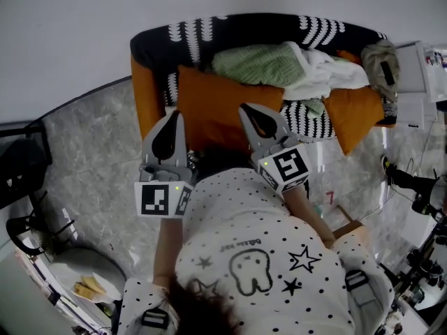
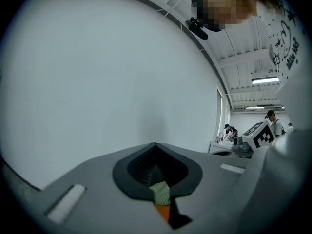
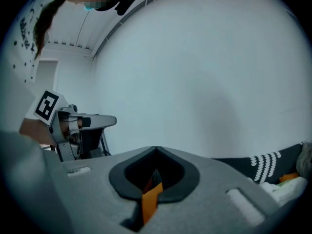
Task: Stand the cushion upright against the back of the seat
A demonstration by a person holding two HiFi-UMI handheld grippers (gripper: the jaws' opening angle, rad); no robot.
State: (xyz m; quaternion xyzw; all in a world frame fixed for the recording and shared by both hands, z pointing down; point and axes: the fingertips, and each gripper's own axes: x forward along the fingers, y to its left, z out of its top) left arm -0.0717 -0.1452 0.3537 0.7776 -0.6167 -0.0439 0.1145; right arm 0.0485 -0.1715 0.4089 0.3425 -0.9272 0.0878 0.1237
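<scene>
On sofa [image 1: 244, 28] behind orange cushion [image 1: 213, 107]: green blanket [image 1: 260, 63], white cloth [image 1: 328, 72].

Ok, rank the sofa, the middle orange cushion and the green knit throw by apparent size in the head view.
Largest: sofa.
Then: middle orange cushion.
Smallest: green knit throw, though it lies farther from the camera.

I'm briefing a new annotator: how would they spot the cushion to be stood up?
Find the black-and-white patterned sofa by the wall. On its left half lies an orange cushion, before the green blanket. The other orange cushion sits at the right end.
</scene>
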